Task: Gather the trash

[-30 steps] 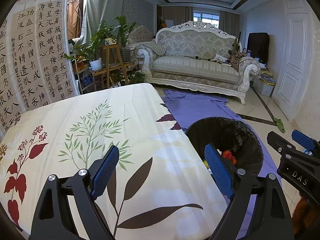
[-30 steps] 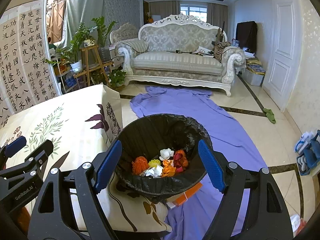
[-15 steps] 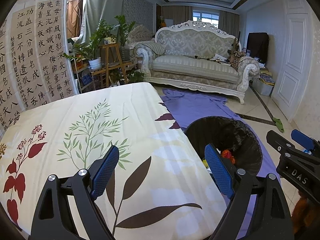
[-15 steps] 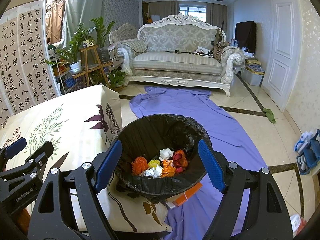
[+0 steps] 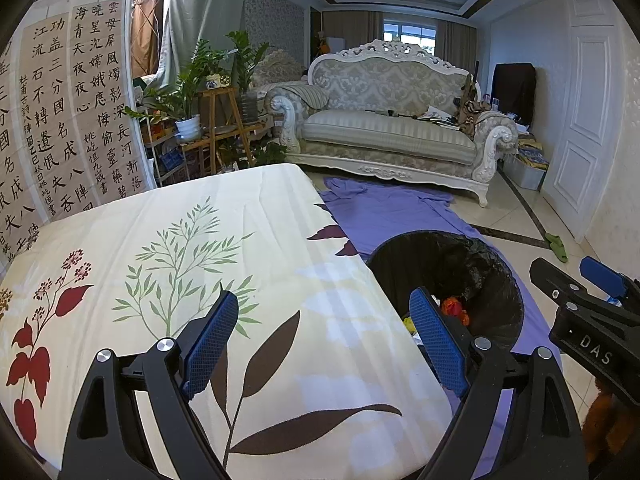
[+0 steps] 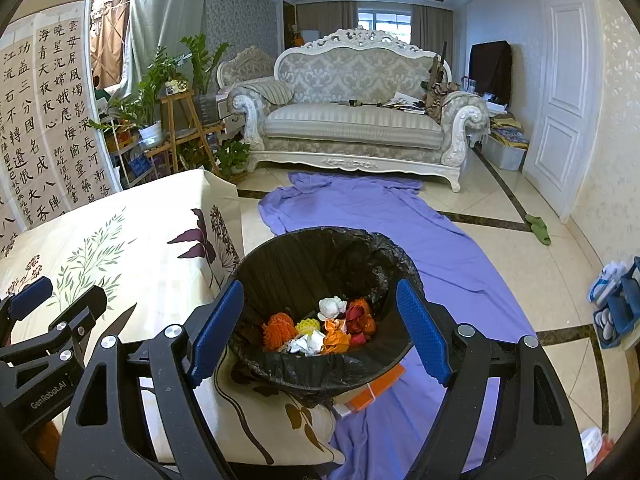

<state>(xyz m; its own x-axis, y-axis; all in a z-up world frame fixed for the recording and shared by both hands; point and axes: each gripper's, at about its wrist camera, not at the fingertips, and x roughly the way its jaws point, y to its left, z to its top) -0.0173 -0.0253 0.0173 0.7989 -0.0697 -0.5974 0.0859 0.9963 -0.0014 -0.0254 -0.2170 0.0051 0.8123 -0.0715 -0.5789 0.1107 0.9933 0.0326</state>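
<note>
A black-lined trash bin (image 6: 320,372) stands on the floor against the table's right edge; it also shows in the left wrist view (image 5: 480,264). Several crumpled orange, yellow, white and red trash pieces (image 6: 320,330) lie in its bottom. My right gripper (image 6: 320,330) is open and empty, held above the bin with its blue pads either side of the bin. My left gripper (image 5: 324,340) is open and empty above the floral tablecloth (image 5: 180,248), left of the bin. No trash shows on the cloth.
A purple sheet (image 6: 380,216) lies on the tiled floor toward a white sofa (image 6: 352,120). An orange box (image 6: 372,392) lies under the bin. Plants on wooden stands (image 6: 176,112) and a calligraphy screen (image 5: 60,120) are at the left. A white door (image 6: 560,100) is at the right.
</note>
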